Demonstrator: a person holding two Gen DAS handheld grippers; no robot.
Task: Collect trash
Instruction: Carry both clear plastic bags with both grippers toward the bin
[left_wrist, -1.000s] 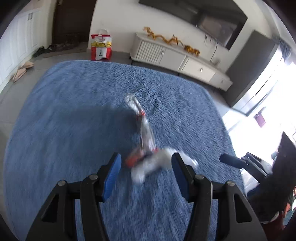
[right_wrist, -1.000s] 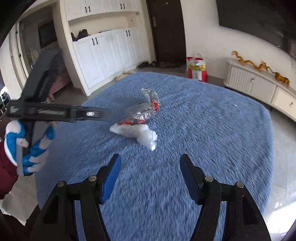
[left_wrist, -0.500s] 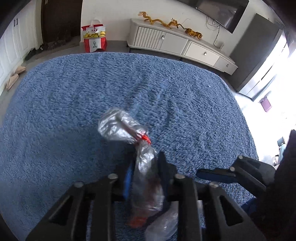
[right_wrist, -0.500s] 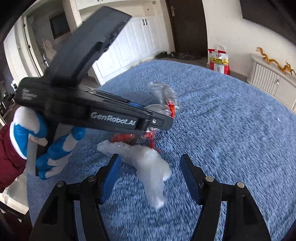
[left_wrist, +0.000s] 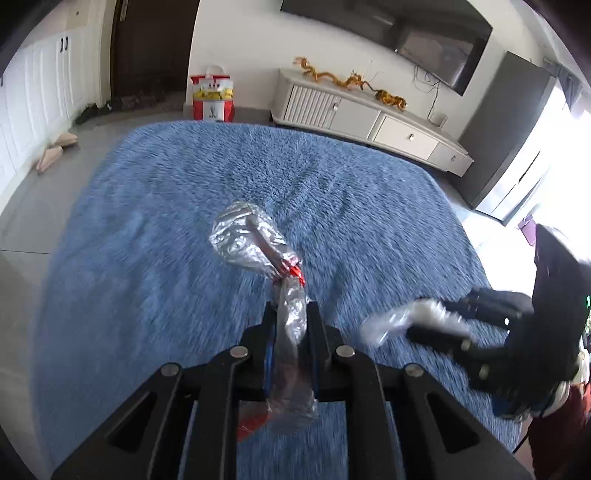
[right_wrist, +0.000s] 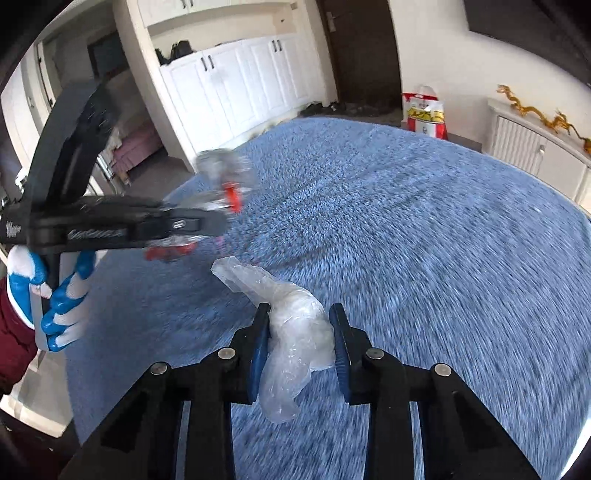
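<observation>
Left gripper (left_wrist: 291, 325) pinching silvery wrapper (left_wrist: 255, 240) at frame centre; right gripper (right_wrist: 300, 332) fingers around clear bag (right_wrist: 291, 332) (grip unconfirmed). Disposal still ahead.

Blue rug (left_wrist: 147, 258) lies open ahead; low cabinet (left_wrist: 369, 118) borders its far edge.

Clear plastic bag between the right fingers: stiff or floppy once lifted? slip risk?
The clear plastic bag is probably floppy: its ends droop and crumple past the right gripper. Likely very light, thin film. Slip seems possible, since the fingers only squeeze loose folds over the blue rug.
</observation>
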